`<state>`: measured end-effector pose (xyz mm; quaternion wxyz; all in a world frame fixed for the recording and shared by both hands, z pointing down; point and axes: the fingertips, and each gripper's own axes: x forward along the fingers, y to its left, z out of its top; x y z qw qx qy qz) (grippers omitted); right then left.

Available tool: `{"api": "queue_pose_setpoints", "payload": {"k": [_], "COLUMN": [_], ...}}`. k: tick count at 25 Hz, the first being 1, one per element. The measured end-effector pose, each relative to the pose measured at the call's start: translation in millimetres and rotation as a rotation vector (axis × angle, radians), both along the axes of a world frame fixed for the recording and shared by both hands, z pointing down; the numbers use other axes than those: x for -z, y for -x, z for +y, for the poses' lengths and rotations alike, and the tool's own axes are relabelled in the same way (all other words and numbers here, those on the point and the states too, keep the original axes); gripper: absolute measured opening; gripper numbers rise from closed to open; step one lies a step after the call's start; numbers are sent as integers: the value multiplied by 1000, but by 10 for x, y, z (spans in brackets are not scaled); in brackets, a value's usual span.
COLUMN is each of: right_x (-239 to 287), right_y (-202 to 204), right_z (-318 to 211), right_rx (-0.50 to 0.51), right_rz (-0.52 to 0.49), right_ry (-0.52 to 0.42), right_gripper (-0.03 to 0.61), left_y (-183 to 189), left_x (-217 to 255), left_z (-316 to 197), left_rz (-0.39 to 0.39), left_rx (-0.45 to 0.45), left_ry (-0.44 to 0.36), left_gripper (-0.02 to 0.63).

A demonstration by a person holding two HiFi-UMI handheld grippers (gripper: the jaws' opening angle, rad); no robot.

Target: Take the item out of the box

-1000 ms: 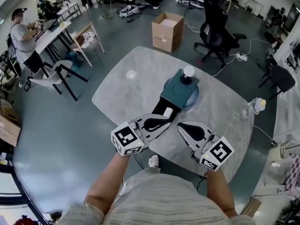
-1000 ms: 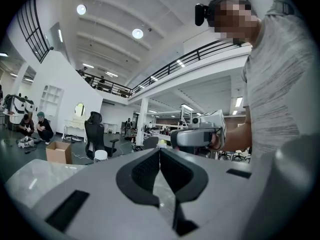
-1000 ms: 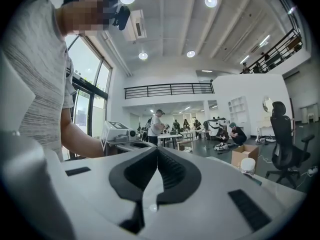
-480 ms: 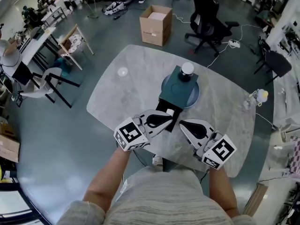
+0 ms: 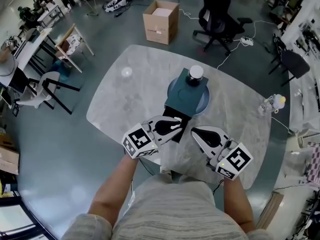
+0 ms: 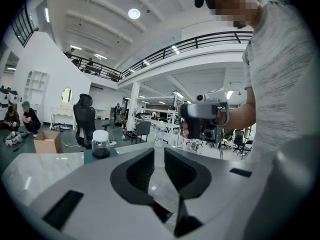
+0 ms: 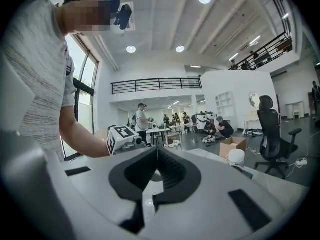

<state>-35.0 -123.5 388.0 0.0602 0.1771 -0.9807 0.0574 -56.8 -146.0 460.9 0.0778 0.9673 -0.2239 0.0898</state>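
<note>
A dark teal box [image 5: 186,95] lies lengthwise on a blue-grey plate [image 5: 204,103] on the marble table [image 5: 135,99]. A glass jar with a white lid [image 5: 195,74] stands on the box's far end. The jar [image 6: 100,144] also shows in the left gripper view. My left gripper [image 5: 179,127] reaches the box's dark near end. Its jaws have just been opening and stand a narrow slit apart with nothing between them [image 6: 158,149]. My right gripper [image 5: 193,132] sits beside it to the right, jaws shut and empty [image 7: 157,148].
A small white disc [image 5: 126,72] lies on the table's far left. A small figurine [image 5: 272,103] stands at its right edge. On the floor beyond are a cardboard box [image 5: 161,21], a black office chair [image 5: 220,14] and chairs at left [image 5: 45,84].
Both grippers have come down a little and edged toward the table's near side. The left jaws have parted slightly. The box and jar stay put.
</note>
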Motion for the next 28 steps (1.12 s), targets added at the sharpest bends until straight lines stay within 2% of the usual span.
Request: {"api": "queue_pose_setpoints", "payload": {"k": [1, 6, 14, 24, 28], "right_x": [-6, -66, -140, -225, -255], "right_y": [-10, -12, -79, -172, -219], "right_z": [-24, -121, -197, -302, -349], "right_rx": [2, 17, 16, -2, -13], "right_rz": [-2, -9, -7, -4, -5], "right_ry": [2, 18, 47, 63, 68], "right_gripper": [18, 18, 18, 18, 18], "left_y": [-11, -68, -175, -209, -201], "left_x": [-44, -274, -539, -1020, -1182], "left_z": [-14, -91, -145, -210, -261], "left_rz": [-14, -101, -197, -393, -447], "left_rx": [1, -25, -119, -255, -275], "left_ry": [3, 19, 73, 133, 146], "left_gripper": [83, 166, 247, 295, 308]}}
